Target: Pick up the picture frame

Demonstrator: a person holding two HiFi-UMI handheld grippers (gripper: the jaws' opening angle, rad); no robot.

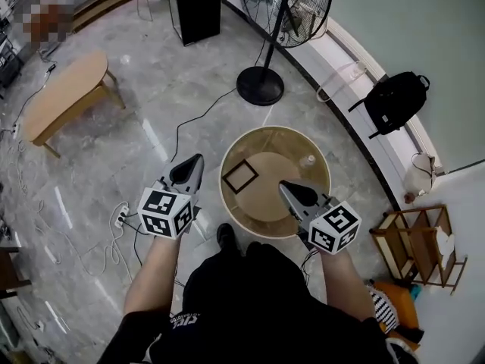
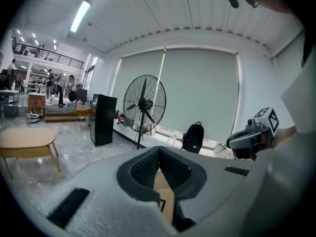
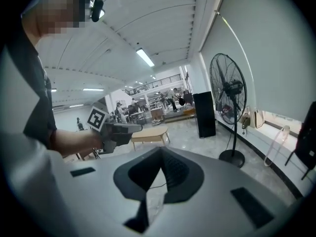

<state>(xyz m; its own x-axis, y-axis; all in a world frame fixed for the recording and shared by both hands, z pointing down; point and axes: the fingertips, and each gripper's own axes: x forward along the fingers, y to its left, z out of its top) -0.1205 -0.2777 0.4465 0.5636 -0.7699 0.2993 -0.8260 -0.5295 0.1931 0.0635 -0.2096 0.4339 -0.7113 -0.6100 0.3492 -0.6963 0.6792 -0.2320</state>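
Note:
The picture frame [image 1: 240, 177], a dark square frame, lies flat on the left part of a round wooden table [image 1: 265, 222]. My left gripper [image 1: 199, 158] is shut and holds nothing; it hovers over the floor just left of the table's rim. My right gripper [image 1: 282, 185] is also shut and holds nothing, above the table's middle, to the right of the frame. In the left gripper view the shut jaws [image 2: 159, 150] leave a gap through which a corner of the frame [image 2: 162, 205] shows. The right gripper view shows its shut jaws [image 3: 160, 154] and the left gripper [image 3: 117, 130] beyond them.
A small pale object [image 1: 308, 161] stands at the table's far right. A standing fan [image 1: 261, 84] is behind the table and a black backpack [image 1: 395, 101] leans by the wall. A power strip with cables [image 1: 121, 217] lies on the floor at left, and a low wooden table [image 1: 67, 95] stands farther left. A wooden rack [image 1: 418, 243] stands at right.

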